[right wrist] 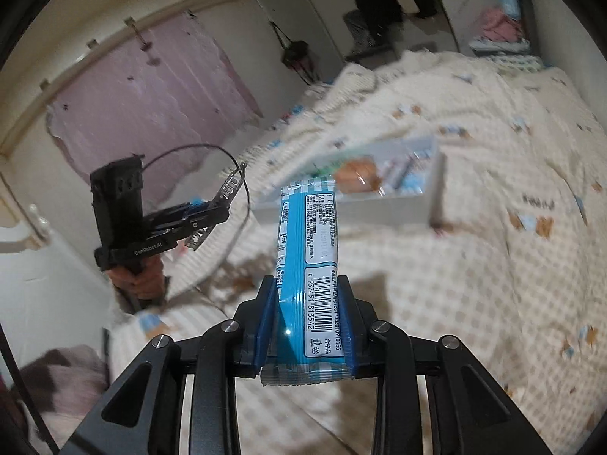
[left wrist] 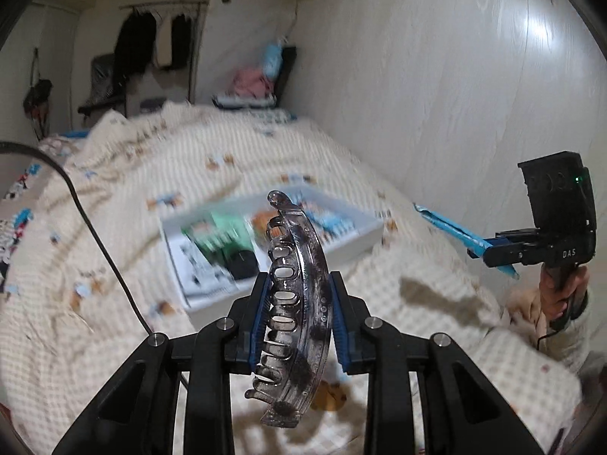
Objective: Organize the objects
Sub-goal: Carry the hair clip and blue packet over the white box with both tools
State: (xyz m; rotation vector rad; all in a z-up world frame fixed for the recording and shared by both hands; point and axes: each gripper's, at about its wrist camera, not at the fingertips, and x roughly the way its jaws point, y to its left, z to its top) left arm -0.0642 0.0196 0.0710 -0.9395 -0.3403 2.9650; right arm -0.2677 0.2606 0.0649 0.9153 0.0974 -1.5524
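My left gripper (left wrist: 299, 288) is shut on a clear grey hair claw clip (left wrist: 299, 295), held upright above the bed. It also shows in the right wrist view (right wrist: 212, 208), at the left. My right gripper (right wrist: 307, 284) is shut on a blue snack packet (right wrist: 307, 250) with a barcode. It shows in the left wrist view (left wrist: 489, 248) at the right with the blue packet (left wrist: 447, 227) sticking out. A white tray (left wrist: 364, 242) holding several items lies on the bed ahead of both grippers; it also shows in the right wrist view (right wrist: 379, 204).
The bed has a cream patterned blanket (left wrist: 189, 174). A pale wall (left wrist: 455, 76) runs along its right side. Folded clothes (left wrist: 250, 79) lie at the far end. A black cable (left wrist: 95, 235) crosses the blanket at the left. A pink curtain (right wrist: 151, 106) hangs on the left.
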